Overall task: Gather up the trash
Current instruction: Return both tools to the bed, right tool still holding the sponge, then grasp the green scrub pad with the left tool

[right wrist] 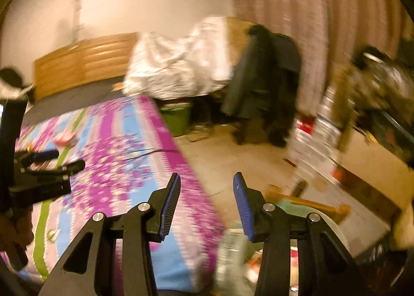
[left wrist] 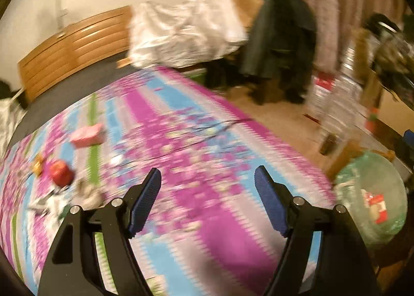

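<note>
My left gripper (left wrist: 207,175) is open and empty above a bed with a purple, blue and white cover (left wrist: 181,146). On the cover to its left lie a red apple (left wrist: 61,172), a pink box (left wrist: 88,135), a small gold wrapper (left wrist: 38,165) and crumpled white paper scraps (left wrist: 77,196). A green trash bag (left wrist: 372,192) with red and white litter inside stands at the bed's right side. My right gripper (right wrist: 205,184) is open and empty over the bed's right edge. The left gripper (right wrist: 49,161) shows at the left of the right wrist view. Both views are blurred.
A wooden headboard (left wrist: 77,45) and a white bundle (left wrist: 186,29) stand at the back. A dark coat (left wrist: 279,42) hangs on a chair. A green bin (right wrist: 176,117) sits on the beige floor (right wrist: 245,156). Clear plastic bottles (left wrist: 336,99) and clutter stand at the right.
</note>
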`<state>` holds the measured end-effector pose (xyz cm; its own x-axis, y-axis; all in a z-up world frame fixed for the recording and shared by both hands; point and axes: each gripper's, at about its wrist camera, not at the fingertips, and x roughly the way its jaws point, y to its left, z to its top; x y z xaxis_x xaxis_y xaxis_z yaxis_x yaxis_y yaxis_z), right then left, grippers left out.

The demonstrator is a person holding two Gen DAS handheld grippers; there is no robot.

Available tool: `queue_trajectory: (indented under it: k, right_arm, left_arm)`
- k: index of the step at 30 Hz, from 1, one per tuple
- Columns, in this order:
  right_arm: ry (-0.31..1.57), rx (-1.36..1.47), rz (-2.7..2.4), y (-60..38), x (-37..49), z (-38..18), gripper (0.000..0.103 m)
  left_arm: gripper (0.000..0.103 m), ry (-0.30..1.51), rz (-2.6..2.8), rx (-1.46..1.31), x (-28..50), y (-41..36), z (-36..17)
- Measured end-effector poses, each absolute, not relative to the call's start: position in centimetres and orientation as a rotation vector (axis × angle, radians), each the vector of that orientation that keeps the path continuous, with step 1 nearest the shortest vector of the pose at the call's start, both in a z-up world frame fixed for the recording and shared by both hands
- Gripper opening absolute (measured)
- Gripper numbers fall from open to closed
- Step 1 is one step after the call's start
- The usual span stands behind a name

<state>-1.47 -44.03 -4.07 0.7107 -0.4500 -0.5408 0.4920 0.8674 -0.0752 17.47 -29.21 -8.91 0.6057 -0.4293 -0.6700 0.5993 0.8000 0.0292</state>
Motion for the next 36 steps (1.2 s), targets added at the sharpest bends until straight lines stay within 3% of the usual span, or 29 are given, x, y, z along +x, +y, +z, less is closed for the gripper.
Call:
queue_trajectory:
  k: [10,19,26,36]
  right_arm:
    - [0.723,0.014,-0.197,-32.1,9.1,-8.7,0.045]
    - [0.805,-0.034,0.036,-24.4,13.9,-13.2,0.044]
    - [0.852,-0.005,0.179,-21.3,17.9,-16.4,0.050]
    - [0.853,0.010,0.246,-19.8,22.9,-18.2,0.054]
  left_arm:
    - [0.071,0.827,-0.345,0.092,22.9,-14.7,-12.6]
    - [0.071,0.929,-0.170,-0.034,22.7,-3.1,-17.6]
    - [0.071,0.988,-0.136,-0.096,20.5,0.6,-20.2]
    - [0.071,0.986,-0.180,-0.147,22.0,-0.1,-20.2]
